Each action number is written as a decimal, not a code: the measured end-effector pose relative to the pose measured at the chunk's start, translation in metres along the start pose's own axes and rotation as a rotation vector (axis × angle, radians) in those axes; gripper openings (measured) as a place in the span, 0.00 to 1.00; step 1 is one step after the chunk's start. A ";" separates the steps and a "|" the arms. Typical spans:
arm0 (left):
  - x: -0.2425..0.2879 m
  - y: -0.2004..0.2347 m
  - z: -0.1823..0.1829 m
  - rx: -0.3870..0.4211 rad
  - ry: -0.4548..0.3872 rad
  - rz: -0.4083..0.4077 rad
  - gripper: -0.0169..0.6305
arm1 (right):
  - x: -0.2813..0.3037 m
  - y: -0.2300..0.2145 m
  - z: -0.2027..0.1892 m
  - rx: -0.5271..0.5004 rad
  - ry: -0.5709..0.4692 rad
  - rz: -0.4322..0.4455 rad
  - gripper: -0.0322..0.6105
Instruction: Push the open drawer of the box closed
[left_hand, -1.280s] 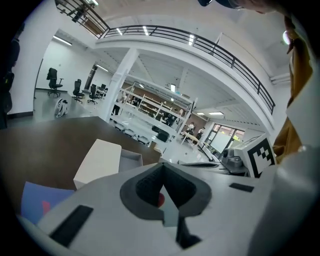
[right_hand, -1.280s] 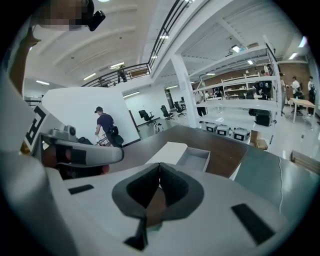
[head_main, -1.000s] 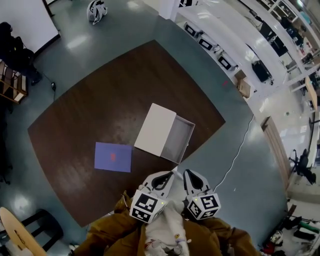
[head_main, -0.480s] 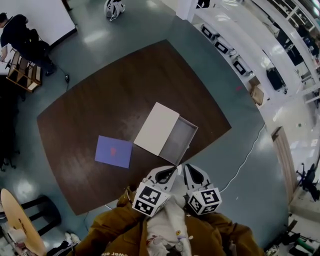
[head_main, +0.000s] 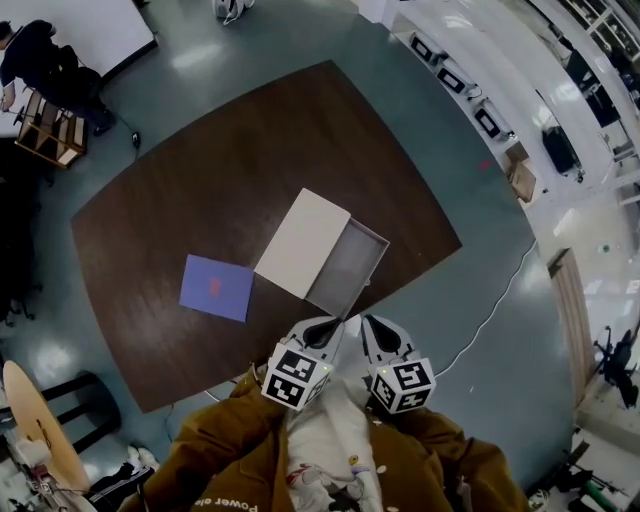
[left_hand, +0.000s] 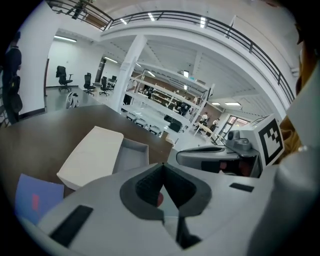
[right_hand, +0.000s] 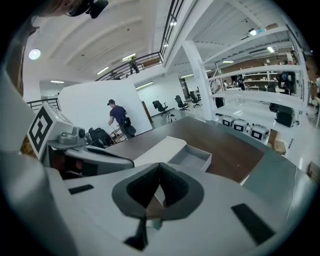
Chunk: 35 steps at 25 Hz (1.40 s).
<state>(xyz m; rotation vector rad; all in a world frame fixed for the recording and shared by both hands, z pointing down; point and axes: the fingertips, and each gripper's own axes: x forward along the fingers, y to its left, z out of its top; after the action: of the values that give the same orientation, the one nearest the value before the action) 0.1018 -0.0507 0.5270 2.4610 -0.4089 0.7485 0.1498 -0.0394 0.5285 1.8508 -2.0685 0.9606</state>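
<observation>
Where the dark brown rectangular tabletop (head_main: 200, 190) stands on glossy grey-green floor (head_main: 470, 290), white shelving racks (head_main: 470, 60) line the room's right side. White flat box (head_main: 303, 240) lies near table centre. Its grey open drawer (head_main: 347, 268) juts toward the near table edge. Purple paper sheet (head_main: 216, 287) lies just left of the box.

2 grippers are held side by side, angled down, near the drawer front but apart from it. Left gripper (head_main: 332, 322): jaws pressed together, nothing held. Right gripper (head_main: 366, 320): likewise closed, empty.

Wide brown tabletop runs beyond the box's far side.
</observation>
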 end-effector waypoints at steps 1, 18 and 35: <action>0.004 0.001 -0.003 -0.006 0.004 0.007 0.04 | 0.002 -0.002 -0.003 -0.006 0.011 0.003 0.06; 0.064 0.038 -0.088 -0.152 0.167 0.115 0.04 | 0.058 -0.032 -0.076 -0.090 0.204 0.052 0.06; 0.102 -0.002 -0.112 -0.089 0.245 0.010 0.10 | 0.065 -0.053 -0.114 -0.117 0.317 0.053 0.06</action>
<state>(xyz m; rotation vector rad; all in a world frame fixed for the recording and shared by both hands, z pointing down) 0.1369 0.0011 0.6655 2.2513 -0.3528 1.0002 0.1567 -0.0261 0.6691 1.4838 -1.9434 1.0440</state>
